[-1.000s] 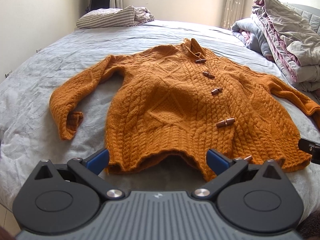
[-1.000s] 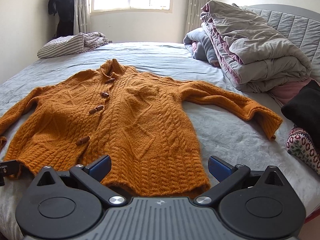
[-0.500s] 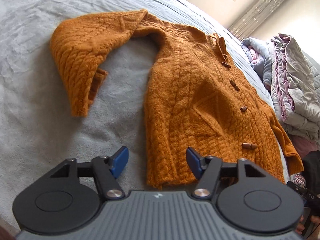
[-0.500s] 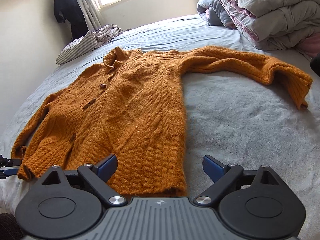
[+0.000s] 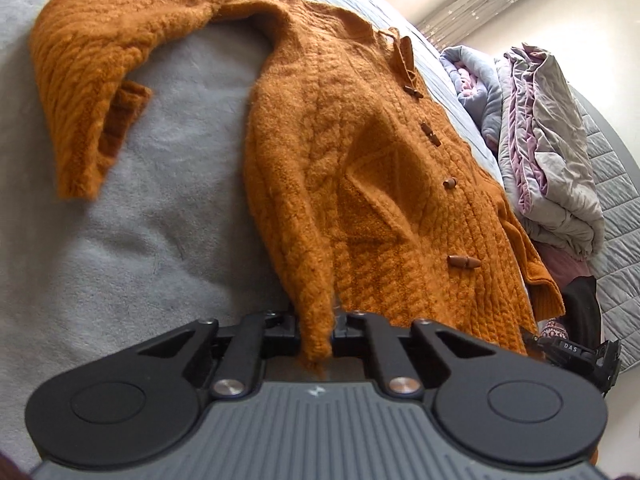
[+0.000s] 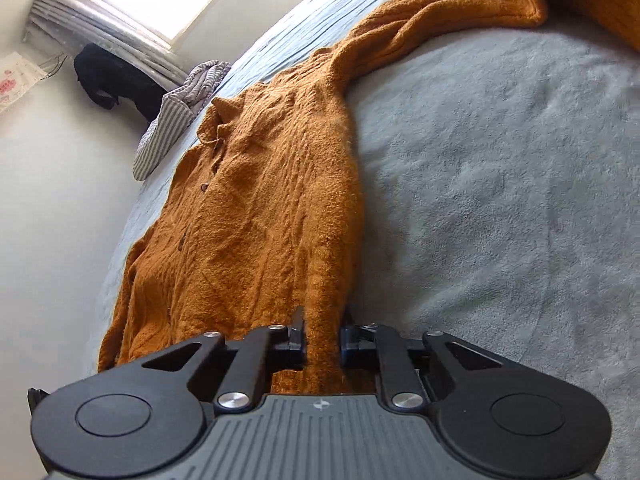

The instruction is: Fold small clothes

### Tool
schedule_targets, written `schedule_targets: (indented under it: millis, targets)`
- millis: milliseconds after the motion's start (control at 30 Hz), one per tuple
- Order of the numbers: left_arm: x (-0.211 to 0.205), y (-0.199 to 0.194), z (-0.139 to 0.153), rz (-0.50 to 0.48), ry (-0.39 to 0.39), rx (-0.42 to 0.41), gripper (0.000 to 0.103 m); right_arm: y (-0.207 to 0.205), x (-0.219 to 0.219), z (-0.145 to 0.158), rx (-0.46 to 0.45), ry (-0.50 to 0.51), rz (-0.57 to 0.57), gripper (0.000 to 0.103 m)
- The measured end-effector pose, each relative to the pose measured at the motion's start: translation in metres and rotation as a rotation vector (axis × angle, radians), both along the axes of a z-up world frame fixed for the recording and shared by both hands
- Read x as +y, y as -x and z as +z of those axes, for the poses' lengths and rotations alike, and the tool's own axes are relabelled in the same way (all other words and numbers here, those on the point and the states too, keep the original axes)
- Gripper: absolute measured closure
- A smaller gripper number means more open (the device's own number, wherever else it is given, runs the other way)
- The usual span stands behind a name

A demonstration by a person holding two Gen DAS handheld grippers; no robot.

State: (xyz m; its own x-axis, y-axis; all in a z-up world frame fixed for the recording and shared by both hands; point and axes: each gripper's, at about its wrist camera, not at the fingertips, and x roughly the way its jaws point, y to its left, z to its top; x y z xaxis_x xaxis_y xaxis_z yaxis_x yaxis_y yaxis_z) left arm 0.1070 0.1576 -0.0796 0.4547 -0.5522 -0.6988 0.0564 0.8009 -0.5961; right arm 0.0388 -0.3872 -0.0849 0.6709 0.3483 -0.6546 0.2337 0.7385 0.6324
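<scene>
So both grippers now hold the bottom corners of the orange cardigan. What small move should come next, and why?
Probably lift both corners a little and carry the hem toward the collar. The left gripper and the right gripper are each shut on the cardigan, one at each bottom corner. It lies spread flat on the bed, sleeves out, so the fold can begin.
</scene>
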Motion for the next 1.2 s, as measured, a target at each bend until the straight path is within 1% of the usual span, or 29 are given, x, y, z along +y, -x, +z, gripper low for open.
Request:
schedule_targets:
  millis: [100,167,200,267,300,367,433,500,533,567,600,633,700,733,767,800,833,867,900,933,967,1033,1067,1100,1167,1200]
  targets:
    - [0.016,0.015,0.027,0.028,0.003,-0.08,0.096,0.016,-0.007,0.023,-0.048,0.027,-0.039,0.091]
    - [0.027,0.026,0.043,0.032,0.029,-0.116,0.097,0.027,-0.012,0.043,-0.072,0.058,-0.061,0.091]
    - [0.031,0.03,0.049,0.03,0.037,-0.126,0.097,0.033,-0.015,0.051,-0.084,0.063,-0.069,0.092]
    - [0.034,0.039,0.059,0.031,0.027,-0.137,0.097,0.041,-0.018,0.067,-0.111,0.065,-0.074,0.092]
    - [0.035,0.043,0.06,0.027,0.014,-0.133,0.097,0.043,-0.017,0.072,-0.117,0.077,-0.073,0.092]
    - [0.035,0.045,0.057,0.012,-0.027,-0.112,0.097,0.045,-0.016,0.078,-0.106,0.133,-0.062,0.092]
    - [0.028,0.043,0.044,0.002,-0.096,-0.064,0.096,0.041,-0.012,0.073,-0.069,0.193,-0.051,0.092]
    - [0.02,0.038,0.022,-0.015,-0.148,0.008,0.096,0.037,-0.013,0.058,-0.009,0.243,-0.042,0.092]
    - [0.016,0.035,0.013,-0.024,-0.183,0.031,0.095,0.035,-0.013,0.048,0.022,0.281,-0.036,0.092]
    - [0.012,0.033,0.005,-0.034,-0.215,0.043,0.095,0.031,-0.009,0.039,0.044,0.317,-0.031,0.092]
    - [0.009,0.032,0.003,-0.038,-0.224,0.041,0.094,0.026,-0.006,0.028,0.065,0.344,-0.026,0.092]
    - [0.008,0.032,0.006,-0.04,-0.23,0.039,0.093,0.024,-0.005,0.022,0.08,0.35,-0.02,0.092]
    - [0.004,0.033,0.014,-0.033,-0.265,0.021,0.086,0.024,-0.005,0.018,0.086,0.372,-0.005,0.091]
    - [0.002,0.035,0.02,-0.023,-0.297,0.0,0.082,0.024,-0.007,0.02,0.081,0.371,0.0,0.089]
    - [-0.002,0.037,0.026,-0.014,-0.341,-0.024,0.066,0.025,-0.011,0.025,0.074,0.368,0.0,0.077]
    - [-0.006,0.04,0.034,-0.007,-0.385,-0.067,0.055,0.028,-0.016,0.035,0.057,0.381,-0.02,0.059]
    - [-0.009,0.042,0.042,-0.003,-0.401,-0.109,0.035,0.03,-0.024,0.043,0.035,0.405,-0.047,0.051]
    - [-0.012,0.044,0.048,-0.002,-0.404,-0.145,0.03,0.03,-0.033,0.05,0.02,0.426,-0.072,0.04]
    - [-0.015,0.045,0.057,-0.006,-0.403,-0.186,0.027,0.029,-0.045,0.058,0.008,0.452,-0.117,0.038]
    - [-0.02,0.045,0.064,-0.012,-0.408,-0.211,0.025,0.028,-0.057,0.065,0.006,0.459,-0.153,0.038]
    - [-0.027,0.043,0.07,-0.017,-0.418,-0.236,0.02,0.027,-0.072,0.072,0.003,0.457,-0.2,0.037]
    - [-0.041,0.039,0.079,-0.024,-0.439,-0.287,0.014,0.03,-0.103,0.087,-0.023,0.464,-0.308,0.033]
    - [-0.049,0.038,0.082,-0.036,-0.448,-0.311,0.013,0.031,-0.112,0.092,-0.033,0.484,-0.335,0.028]
    - [-0.057,0.036,0.083,-0.052,-0.453,-0.328,0.012,0.029,-0.12,0.096,-0.036,0.528,-0.351,0.023]
    - [-0.075,0.03,0.084,-0.089,-0.448,-0.351,0.01,0.021,-0.128,0.098,-0.008,0.602,-0.33,0.02]
    - [-0.084,0.026,0.082,-0.105,-0.442,-0.356,0.01,0.009,-0.128,0.096,0.018,0.666,-0.299,0.02]
